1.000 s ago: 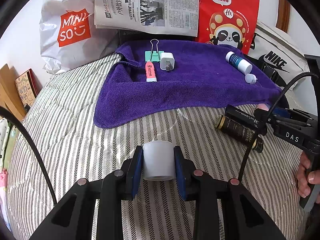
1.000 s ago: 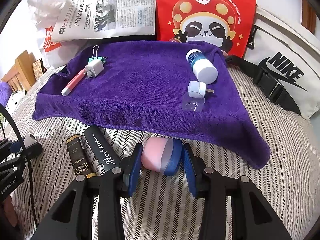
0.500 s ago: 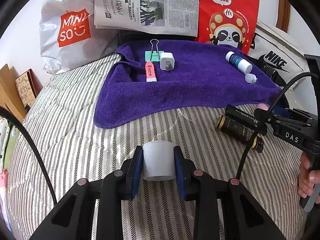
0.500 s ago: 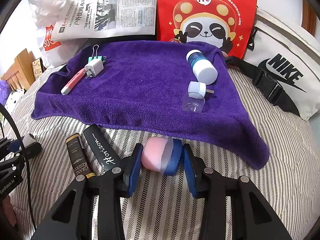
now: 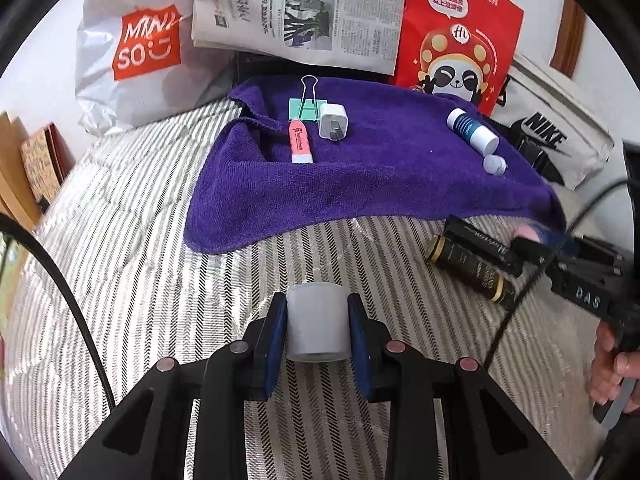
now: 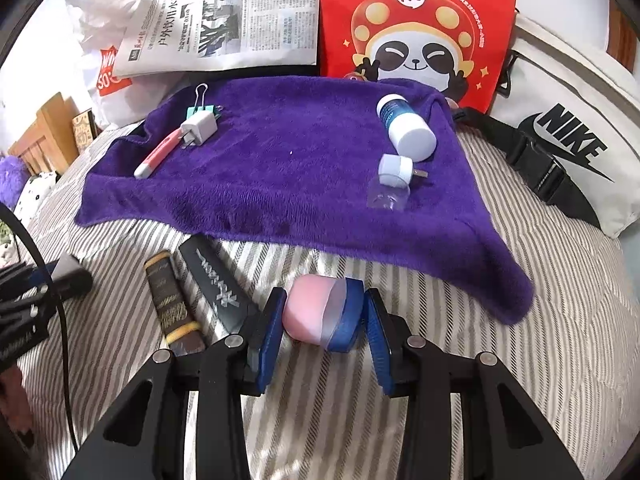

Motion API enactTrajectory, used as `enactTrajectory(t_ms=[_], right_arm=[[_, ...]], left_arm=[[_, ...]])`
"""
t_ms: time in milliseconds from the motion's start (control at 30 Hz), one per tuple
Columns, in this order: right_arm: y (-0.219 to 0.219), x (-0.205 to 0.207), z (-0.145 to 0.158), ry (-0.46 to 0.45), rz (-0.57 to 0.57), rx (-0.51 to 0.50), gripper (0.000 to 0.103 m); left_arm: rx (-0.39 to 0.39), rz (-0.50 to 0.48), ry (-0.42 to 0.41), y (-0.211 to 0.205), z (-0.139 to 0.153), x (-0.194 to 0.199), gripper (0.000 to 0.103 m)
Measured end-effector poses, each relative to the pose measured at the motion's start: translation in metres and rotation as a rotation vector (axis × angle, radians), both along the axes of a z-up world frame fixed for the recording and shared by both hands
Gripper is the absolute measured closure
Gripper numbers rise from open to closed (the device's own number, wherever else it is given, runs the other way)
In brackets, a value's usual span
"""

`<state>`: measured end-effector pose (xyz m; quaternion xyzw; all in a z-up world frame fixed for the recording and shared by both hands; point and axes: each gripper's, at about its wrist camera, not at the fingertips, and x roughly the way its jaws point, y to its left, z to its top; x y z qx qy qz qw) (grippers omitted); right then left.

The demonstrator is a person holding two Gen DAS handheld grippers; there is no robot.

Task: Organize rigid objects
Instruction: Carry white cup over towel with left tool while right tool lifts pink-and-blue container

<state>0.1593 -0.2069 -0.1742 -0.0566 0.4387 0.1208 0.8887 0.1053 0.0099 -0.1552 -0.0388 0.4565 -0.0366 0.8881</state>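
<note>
Left wrist view: the left gripper (image 5: pixel 317 330) is closed on a pale grey cap (image 5: pixel 317 322), both blue pads pressed flat against its sides, held low over the striped bedcover (image 5: pixel 120 280). Ahead lies the purple towel (image 5: pixel 360 184), already carrying a green clip (image 5: pixel 305 107), a white charger (image 5: pixel 333 121) and a pink tube (image 5: pixel 300 144) grouped at its left, and a blue-and-white bottle (image 5: pixel 472 130) with a small plug (image 5: pixel 494 165) at its right. Two dark tubes (image 5: pixel 472 256) lie off the towel on the bedcover, just beside the right gripper (image 5: pixel 532 240), which is blurred here.

Right wrist view: the right gripper (image 6: pixel 322 320) is clamped on a pink-and-blue capsule (image 6: pixel 324 314), the pads bearing on its two ends, just short of the towel's (image 6: pixel 280 168) near edge. The capsule looks rounded, so its grip is likely the less secure of the two; a level carry should keep it from squirting out. The towel's middle is bare, between the charger (image 6: pixel 199 130) group and the bottle (image 6: pixel 406 128), and appears the natural landing spot. Judged from this, the step is carrying both pieces onto the towel: lift clear of its raised hem, set each down low before letting go, and leave room for the tubes (image 6: pixel 192 292).
</note>
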Motion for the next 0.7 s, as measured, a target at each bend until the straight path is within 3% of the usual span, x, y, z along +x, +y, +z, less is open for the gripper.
enactTrajectory(t_ms=[400, 700], right_arm=[[-0.009, -0.013, 0.039, -0.017, 0.01, 0.027, 0.064], [-0.007, -0.003, 0.057, -0.033, 0.029, 0.038, 0.064]], left_arm=[[0.011, -0.019, -0.039, -0.006, 0.038, 0.009, 0.075], [0.002, -0.036, -0.036, -0.008, 0.059, 0.046, 0.075]])
